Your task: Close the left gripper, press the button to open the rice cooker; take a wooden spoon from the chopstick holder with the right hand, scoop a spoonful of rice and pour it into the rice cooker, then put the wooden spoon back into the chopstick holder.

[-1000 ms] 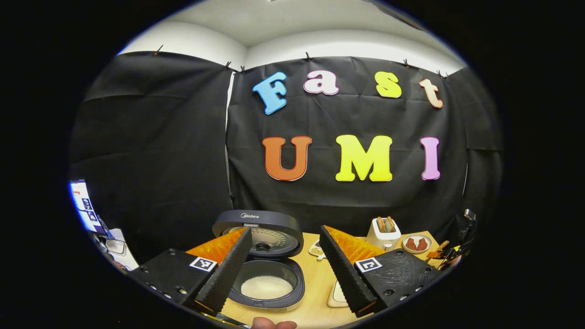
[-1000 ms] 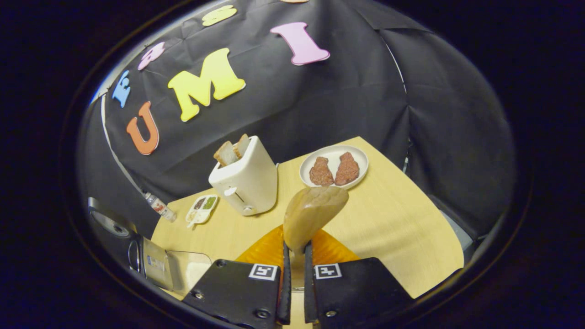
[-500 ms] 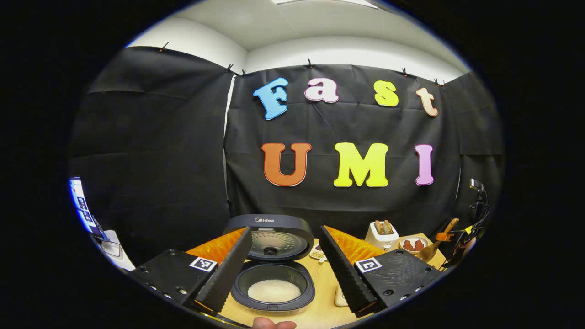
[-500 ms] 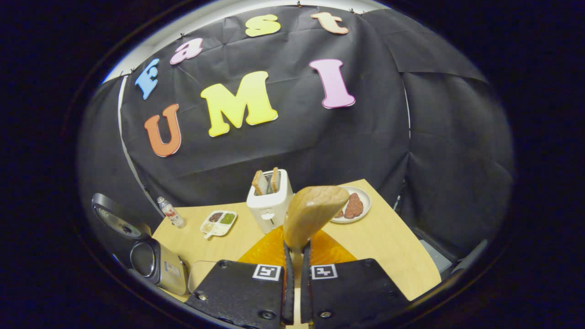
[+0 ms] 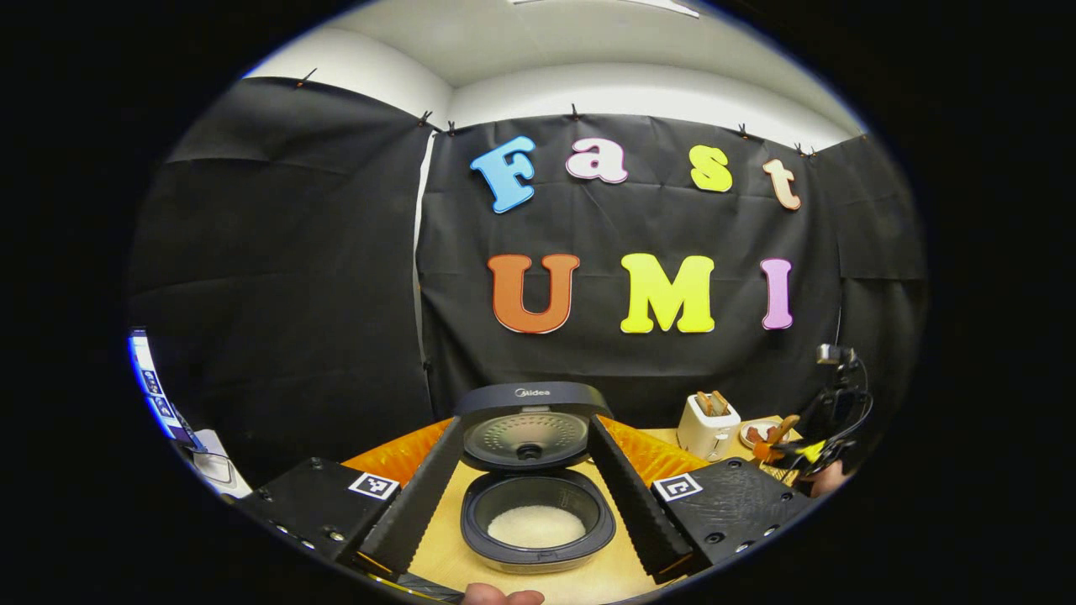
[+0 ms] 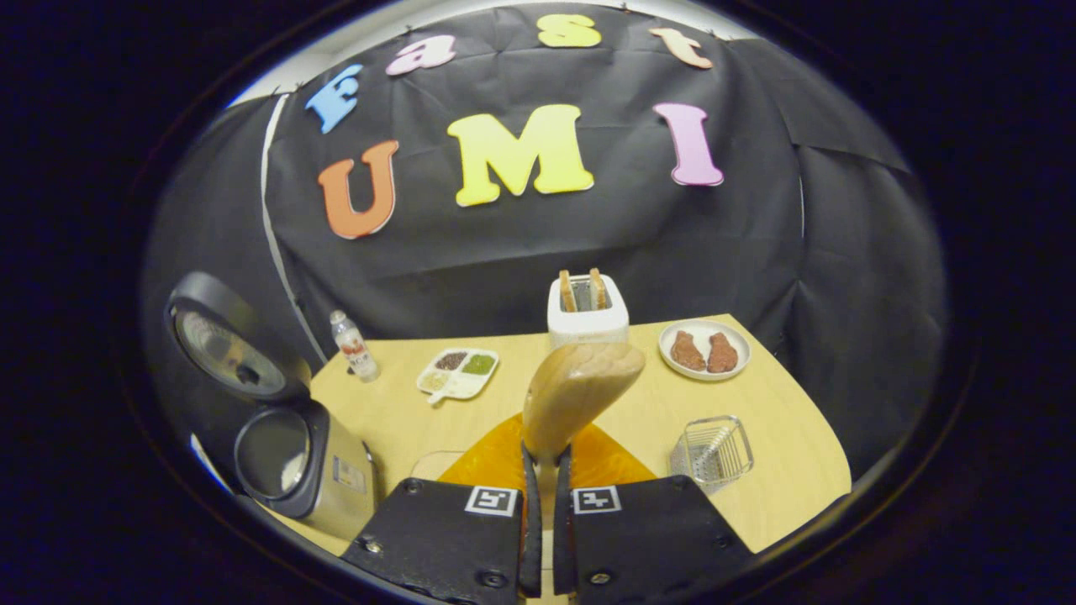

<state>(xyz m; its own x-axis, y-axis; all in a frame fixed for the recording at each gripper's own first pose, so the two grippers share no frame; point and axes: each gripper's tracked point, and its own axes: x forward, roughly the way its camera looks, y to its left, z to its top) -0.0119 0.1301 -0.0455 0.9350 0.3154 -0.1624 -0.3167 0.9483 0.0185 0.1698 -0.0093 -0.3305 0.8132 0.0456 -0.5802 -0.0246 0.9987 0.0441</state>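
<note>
Wooden table (image 6: 782, 437) spans the lower half of the right gripper view. Rice cooker (image 5: 536, 521) at lower centre of the left gripper view, lid up, white rice in the pot; left gripper (image 5: 528, 496) spread wide around it, holding nothing. Right gripper (image 6: 544, 479) clamped on the wooden spoon (image 6: 580, 391), bowl up at centre. Wire chopstick holder (image 6: 712, 452) lower right, toaster (image 6: 587, 313) behind.
</note>
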